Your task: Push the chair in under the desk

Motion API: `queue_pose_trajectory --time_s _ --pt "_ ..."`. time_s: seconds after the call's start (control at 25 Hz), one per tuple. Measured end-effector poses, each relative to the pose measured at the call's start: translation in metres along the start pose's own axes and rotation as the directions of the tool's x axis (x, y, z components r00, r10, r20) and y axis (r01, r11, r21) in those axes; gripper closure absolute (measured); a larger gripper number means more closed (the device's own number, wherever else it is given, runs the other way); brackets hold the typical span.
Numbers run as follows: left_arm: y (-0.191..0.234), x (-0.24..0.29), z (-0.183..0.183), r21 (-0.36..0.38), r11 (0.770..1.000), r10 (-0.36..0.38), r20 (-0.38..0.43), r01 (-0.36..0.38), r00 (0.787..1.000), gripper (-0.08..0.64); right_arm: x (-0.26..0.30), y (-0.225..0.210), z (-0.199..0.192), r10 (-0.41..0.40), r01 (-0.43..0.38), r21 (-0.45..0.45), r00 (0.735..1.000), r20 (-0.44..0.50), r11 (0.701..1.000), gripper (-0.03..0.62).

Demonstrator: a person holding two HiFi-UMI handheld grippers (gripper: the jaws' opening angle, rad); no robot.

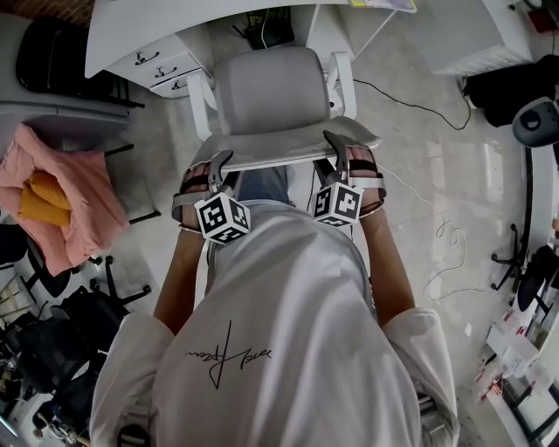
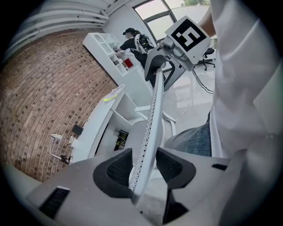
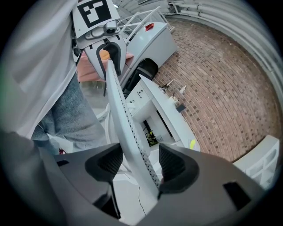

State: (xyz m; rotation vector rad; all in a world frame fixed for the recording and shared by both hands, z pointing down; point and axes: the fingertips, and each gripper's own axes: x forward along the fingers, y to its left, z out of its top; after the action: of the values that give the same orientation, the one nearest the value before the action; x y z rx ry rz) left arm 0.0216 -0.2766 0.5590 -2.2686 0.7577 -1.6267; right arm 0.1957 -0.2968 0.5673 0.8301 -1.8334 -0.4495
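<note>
Fingers of the left gripper (image 1: 219,168) are opening around the grey mesh chair backrest (image 1: 271,98), and the right gripper (image 1: 337,147) sits loose around it too. I'd push both evenly, straight at the white table (image 1: 166,30).

Pale glossy floor (image 1: 410,148) under grey chair (image 1: 271,96), white desk (image 1: 175,26), black cable (image 1: 410,105).

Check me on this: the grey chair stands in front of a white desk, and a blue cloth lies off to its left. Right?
Not quite: the cloth is pink, not blue, as the head view shows. The grey chair does stand in front of the white desk, with that cloth off to its left.
</note>
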Motion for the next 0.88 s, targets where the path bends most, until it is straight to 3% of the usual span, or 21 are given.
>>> queue_pose_trajectory --time_s 0.4,0.68,0.88 --pt "-0.014 -0.001 0.016 -0.004 1.000 0.013 0.020 -0.013 1.000 0.396 -0.003 -0.002 -0.019 0.004 -0.004 0.009 0.999 -0.045 1.000 0.313" --pt "-0.027 -0.013 0.025 -0.037 0.999 -0.036 0.078 0.039 0.996 0.401 -0.013 0.008 -0.027 0.048 -0.046 0.032 0.997 -0.057 0.998 0.313" --pt "-0.029 -0.026 0.024 -0.024 1.000 -0.015 0.101 0.017 0.995 0.414 -0.017 0.012 -0.025 0.097 -0.093 0.084 0.994 -0.048 0.992 0.314"
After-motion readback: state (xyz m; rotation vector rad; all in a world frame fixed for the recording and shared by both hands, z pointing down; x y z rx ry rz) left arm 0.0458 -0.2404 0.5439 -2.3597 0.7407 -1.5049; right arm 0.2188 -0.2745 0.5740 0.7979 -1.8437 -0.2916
